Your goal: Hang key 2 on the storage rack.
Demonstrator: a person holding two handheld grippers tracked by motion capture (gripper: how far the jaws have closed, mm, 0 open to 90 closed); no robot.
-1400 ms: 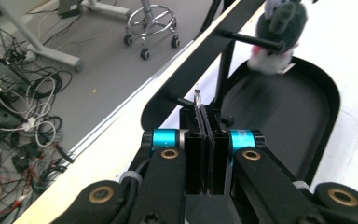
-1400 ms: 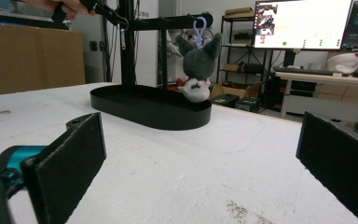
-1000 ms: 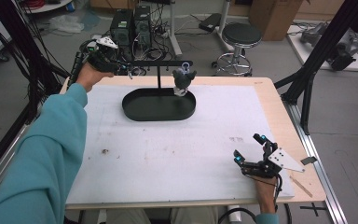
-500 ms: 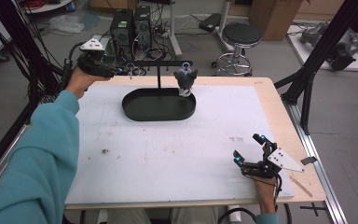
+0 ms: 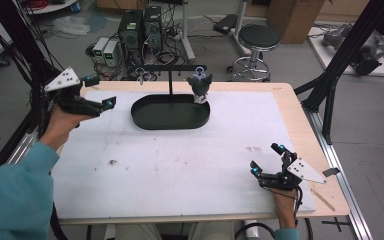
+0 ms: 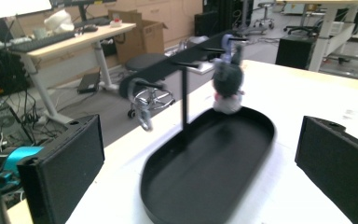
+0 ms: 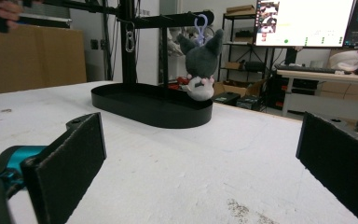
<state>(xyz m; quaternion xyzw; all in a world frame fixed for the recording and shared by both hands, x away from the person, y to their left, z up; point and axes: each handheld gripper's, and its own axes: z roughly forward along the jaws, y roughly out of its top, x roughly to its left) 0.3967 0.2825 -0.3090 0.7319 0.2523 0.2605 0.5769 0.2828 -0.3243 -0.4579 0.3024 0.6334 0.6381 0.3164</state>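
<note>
A black oval tray (image 5: 170,125) with an upright post and crossbar (image 5: 170,67) stands at the back middle of the table. A dark plush keychain (image 5: 200,86) hangs from the bar's right end, and a silver clip (image 5: 140,75) from its left end. My left gripper (image 5: 101,91) hovers left of the stand, apart from it. Its jaws have just been opening and stand open with nothing between them. In the left gripper view the clip (image 6: 143,116) and plush (image 6: 227,84) hang ahead. My right gripper (image 5: 265,158) rests open at the front right, facing the plush (image 7: 200,60).
A white mat (image 5: 180,165) covers the wooden table. Black frame posts (image 5: 340,65) rise at the right edge and cables hang at the left. A stool (image 5: 259,42) and computer boxes (image 5: 140,30) stand on the floor behind the table.
My left gripper has drawn back to the left from the bar's left end and sunk a little, and its jaws have opened. The right gripper has not moved.
</note>
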